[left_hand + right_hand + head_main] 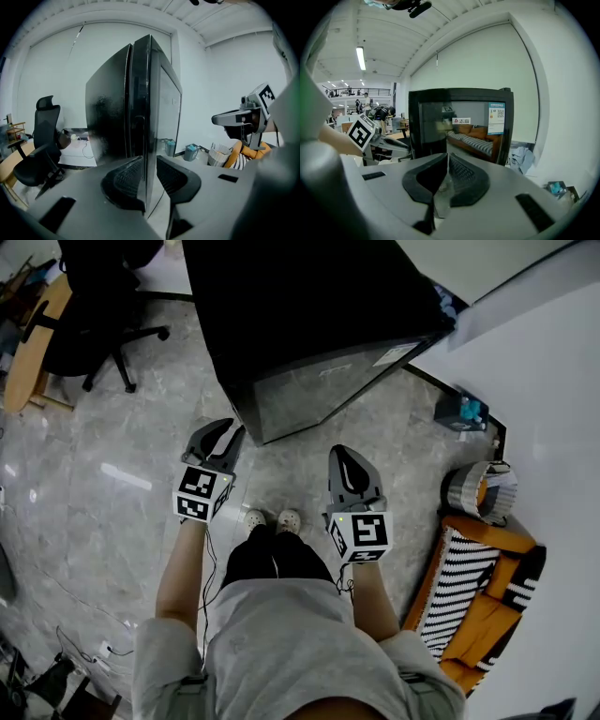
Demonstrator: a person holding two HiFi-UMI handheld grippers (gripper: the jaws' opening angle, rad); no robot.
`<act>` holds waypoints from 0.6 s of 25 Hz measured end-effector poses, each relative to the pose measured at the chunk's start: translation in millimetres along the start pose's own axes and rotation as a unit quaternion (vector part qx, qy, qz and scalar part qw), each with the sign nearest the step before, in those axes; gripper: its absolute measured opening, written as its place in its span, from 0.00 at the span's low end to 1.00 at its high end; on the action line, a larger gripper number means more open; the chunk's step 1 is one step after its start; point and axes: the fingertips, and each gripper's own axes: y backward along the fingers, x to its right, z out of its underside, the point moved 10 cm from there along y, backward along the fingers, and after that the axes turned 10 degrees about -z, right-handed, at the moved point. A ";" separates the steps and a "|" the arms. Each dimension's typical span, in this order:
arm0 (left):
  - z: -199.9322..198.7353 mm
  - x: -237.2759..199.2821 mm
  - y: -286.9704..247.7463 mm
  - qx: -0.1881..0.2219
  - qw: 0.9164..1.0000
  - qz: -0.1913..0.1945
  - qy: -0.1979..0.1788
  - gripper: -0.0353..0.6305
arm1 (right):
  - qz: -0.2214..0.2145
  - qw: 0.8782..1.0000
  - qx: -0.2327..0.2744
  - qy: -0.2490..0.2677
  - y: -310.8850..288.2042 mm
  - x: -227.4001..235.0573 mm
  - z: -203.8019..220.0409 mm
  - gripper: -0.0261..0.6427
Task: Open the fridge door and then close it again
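Standing just ahead of both grippers, the tall glossy black fridge (pixel 309 324) looks shut. Its upright door edge lines up with the nearer left gripper (pixel 223 432), whose jaws are apart and empty. The right gripper (pixel 345 457) hangs slightly farther back, jaws together on nothing.

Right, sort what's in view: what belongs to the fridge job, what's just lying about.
Job: fridge, left gripper, right gripper.
Lying about: office chair, wooden desk, striped sofa, basket, blue box.

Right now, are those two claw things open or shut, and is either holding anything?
Left gripper: open, holding nothing.
Right gripper: shut, holding nothing.
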 end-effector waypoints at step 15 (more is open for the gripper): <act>-8.1 -5.9 -27.5 0.005 0.999 0.037 0.004 0.19 | 0.022 1.000 -0.005 -0.005 12.4 6.5 6.1 0.08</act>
